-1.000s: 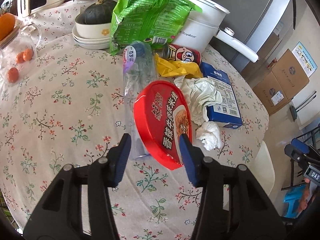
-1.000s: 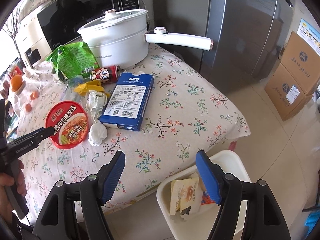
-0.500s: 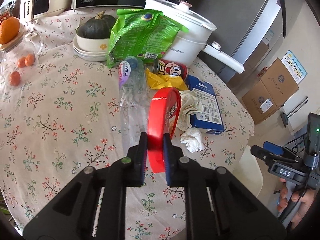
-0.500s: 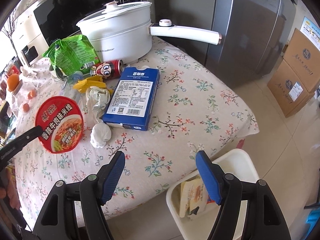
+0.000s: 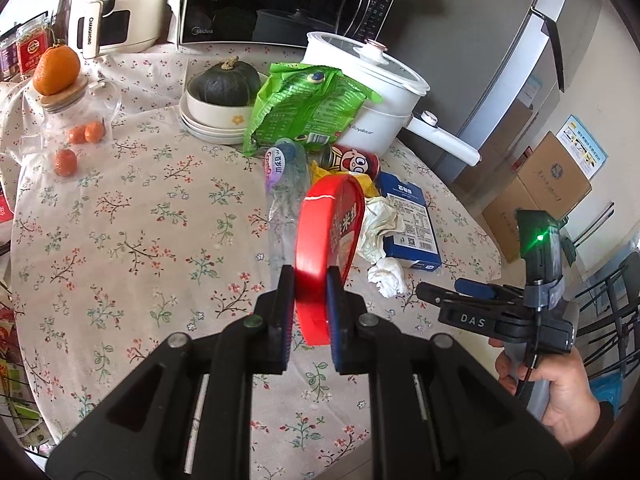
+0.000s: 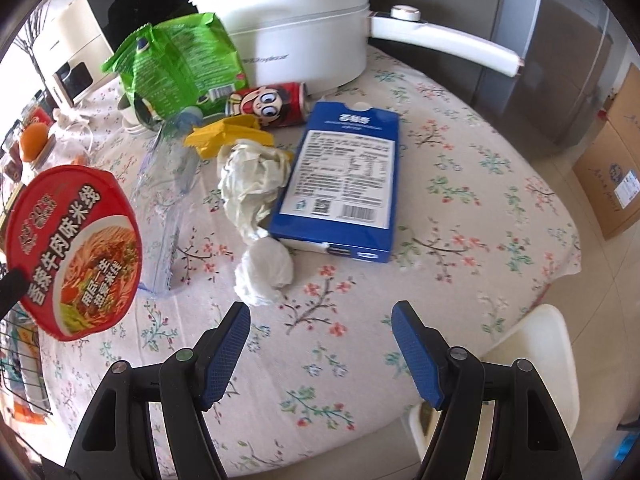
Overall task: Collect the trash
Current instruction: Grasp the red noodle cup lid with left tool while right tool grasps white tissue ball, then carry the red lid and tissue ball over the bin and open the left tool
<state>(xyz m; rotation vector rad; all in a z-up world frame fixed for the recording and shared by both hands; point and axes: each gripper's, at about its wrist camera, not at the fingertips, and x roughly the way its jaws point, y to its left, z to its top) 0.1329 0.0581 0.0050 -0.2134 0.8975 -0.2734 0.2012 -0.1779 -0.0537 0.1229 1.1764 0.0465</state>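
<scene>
My left gripper (image 5: 310,280) is shut on the rim of a red instant-noodle bowl (image 5: 328,236), which hangs tilted on edge above the floral tablecloth (image 5: 120,240). The same noodle bowl (image 6: 76,252) fills the left of the right wrist view, with one left finger at its lower edge. My right gripper (image 6: 320,324) stands open and empty over the table, just short of a small white tissue ball (image 6: 264,268). Behind that lie crumpled paper (image 6: 252,180), a blue box (image 6: 344,176), a yellow wrapper (image 6: 228,134), a red can (image 6: 268,104), a clear plastic bottle (image 6: 168,200) and a green snack bag (image 6: 180,68).
A white electric pot (image 6: 296,20) with a long handle stands at the back, a microwave (image 5: 280,0) behind it. A squash in stacked bowls (image 5: 220,92) and a glass jar with oranges (image 5: 68,120) sit at the left. A white bin (image 6: 532,360) stands beside the table's right edge.
The left jaws shut on the noodle bowl's rim and lifted it off the table, tipping it on edge. The right gripper moved from over the bin toward the tissue and blue box, staying open.
</scene>
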